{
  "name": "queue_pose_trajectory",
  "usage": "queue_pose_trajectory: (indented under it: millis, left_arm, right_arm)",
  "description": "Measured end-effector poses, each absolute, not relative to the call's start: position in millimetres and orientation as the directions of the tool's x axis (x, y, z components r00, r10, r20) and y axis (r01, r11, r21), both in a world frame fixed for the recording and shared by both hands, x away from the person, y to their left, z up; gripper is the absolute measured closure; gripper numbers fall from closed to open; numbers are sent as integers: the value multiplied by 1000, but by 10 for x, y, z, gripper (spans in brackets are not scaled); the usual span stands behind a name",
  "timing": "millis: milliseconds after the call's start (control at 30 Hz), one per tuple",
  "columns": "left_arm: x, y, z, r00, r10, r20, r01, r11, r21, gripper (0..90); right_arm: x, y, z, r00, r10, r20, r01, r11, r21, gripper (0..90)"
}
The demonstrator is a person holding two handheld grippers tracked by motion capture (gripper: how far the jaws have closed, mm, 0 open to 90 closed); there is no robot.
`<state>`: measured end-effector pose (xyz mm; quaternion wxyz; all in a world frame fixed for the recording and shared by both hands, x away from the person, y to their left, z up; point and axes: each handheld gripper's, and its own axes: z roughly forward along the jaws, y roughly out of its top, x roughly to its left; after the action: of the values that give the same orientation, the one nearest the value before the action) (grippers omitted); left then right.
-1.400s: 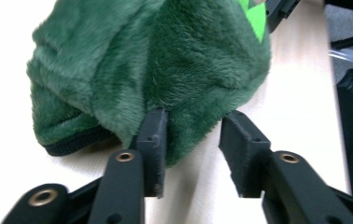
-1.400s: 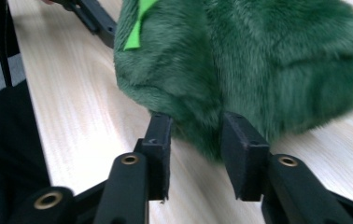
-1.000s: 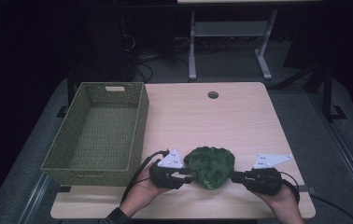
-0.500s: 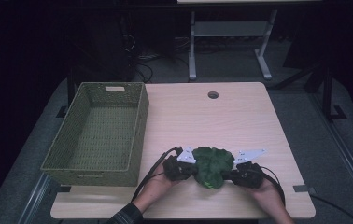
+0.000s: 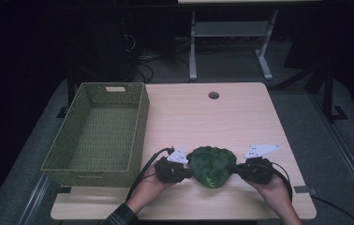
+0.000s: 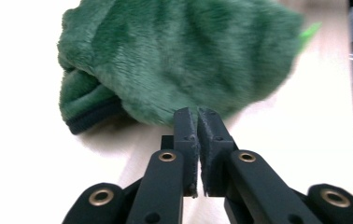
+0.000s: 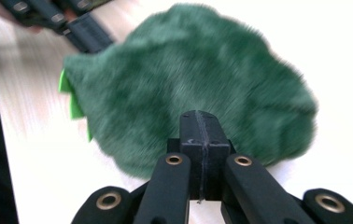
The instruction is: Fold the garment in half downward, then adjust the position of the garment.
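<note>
A green furry plush [image 5: 210, 165] lies on the wooden table [image 5: 198, 122] near its front edge, between both hands. My left gripper [image 5: 189, 172] points at its left side. In the left gripper view the left gripper [image 6: 197, 112] has just closed, with a hairline slit left between the jaws and its tips against the plush [image 6: 179, 56]. My right gripper [image 5: 233, 169] meets the plush's right side. In the right gripper view the right gripper [image 7: 201, 114] is shut tight at the fur's edge [image 7: 198, 88]. I cannot tell whether either pinches fur.
A green woven basket [image 5: 140, 126] with nothing in it stands on the table's left half, close to my left hand. A cable hole [image 5: 213, 95] sits near the far edge. A bright green tag [image 7: 72, 100] sticks out of the plush. Bare wood stretches beyond the plush.
Both grippers came inward against the plush, squeezing it narrower, then eased slightly apart. The left jaws closed during this time.
</note>
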<state>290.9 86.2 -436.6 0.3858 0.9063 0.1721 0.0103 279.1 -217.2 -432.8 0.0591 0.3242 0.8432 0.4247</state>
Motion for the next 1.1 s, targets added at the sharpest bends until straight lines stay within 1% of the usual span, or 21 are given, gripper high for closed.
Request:
queue_pose_trajectory:
  millis: [100, 167, 367, 533, 733, 967, 1033, 1100]
  left_arm:
    - [2865, 860, -4338, 942, 313, -123, 305, -642, 703, 894]
    - [2842, 843, -4336, 941, 308, -140, 313, -635, 706, 895]
    - [2764, 732, -4346, 950, 277, -141, 293, -645, 706, 894]
    - [2733, 644, -4372, 954, 255, -156, 288, -646, 707, 893]
    - [2725, 563, -4429, 958, 239, -160, 281, -661, 696, 895]
    - [2713, 457, -4490, 960, 233, -157, 276, -679, 681, 897]
    - [2711, 436, -4504, 963, 225, -146, 263, -688, 677, 897]
    - [2717, 422, -4518, 960, 233, -156, 275, -676, 683, 897]
  right_arm:
    - [2860, -2194, -4250, -781, 602, 168, 483, 411, 774, 900]
    - [2908, -2197, -4204, -778, 607, 164, 476, 397, 785, 900]
    - [3082, -2201, -4106, -773, 614, 156, 458, 370, 808, 900]
    - [3273, -2143, -4076, -770, 616, 167, 461, 356, 813, 900]
    - [3478, -2040, -4133, -769, 616, 169, 468, 363, 806, 900]
    - [3651, -1970, -4310, -759, 629, 169, 505, 404, 763, 900]
    - [3678, -1971, -4360, -748, 637, 185, 530, 405, 745, 900]
    - [3690, -1976, -4397, -743, 642, 188, 537, 406, 740, 900]
